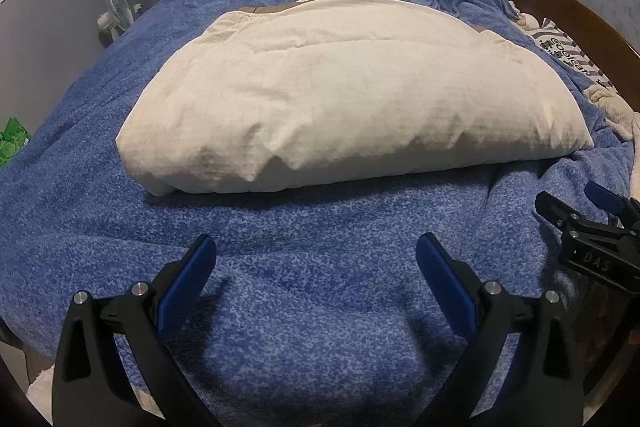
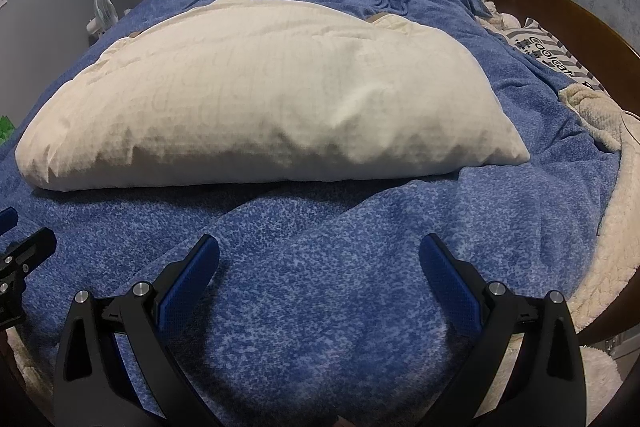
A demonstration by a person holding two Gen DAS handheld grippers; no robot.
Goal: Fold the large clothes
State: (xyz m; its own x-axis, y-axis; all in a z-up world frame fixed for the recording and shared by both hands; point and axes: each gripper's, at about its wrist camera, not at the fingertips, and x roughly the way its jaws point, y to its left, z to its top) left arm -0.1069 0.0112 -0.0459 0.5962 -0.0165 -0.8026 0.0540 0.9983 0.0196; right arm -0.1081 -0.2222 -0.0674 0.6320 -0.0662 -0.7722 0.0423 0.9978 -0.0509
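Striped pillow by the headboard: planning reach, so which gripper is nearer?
Right. The right gripper sits nearer the striped pillow; the left gripper is farther left.

Both views are dim and bluish, lit softly from overhead, with faint shadows on the blue blanket [image 1: 320,307] beneath the claws. Fisheye distortion bends the bed's edges, black vignetting fills the corners, and the far background looks soft and grainy.

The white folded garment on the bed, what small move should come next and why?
Probably ease both open grippers, left and right, forward to the white garment's near edge. Both hover empty over the blue blanket, short of that edge.
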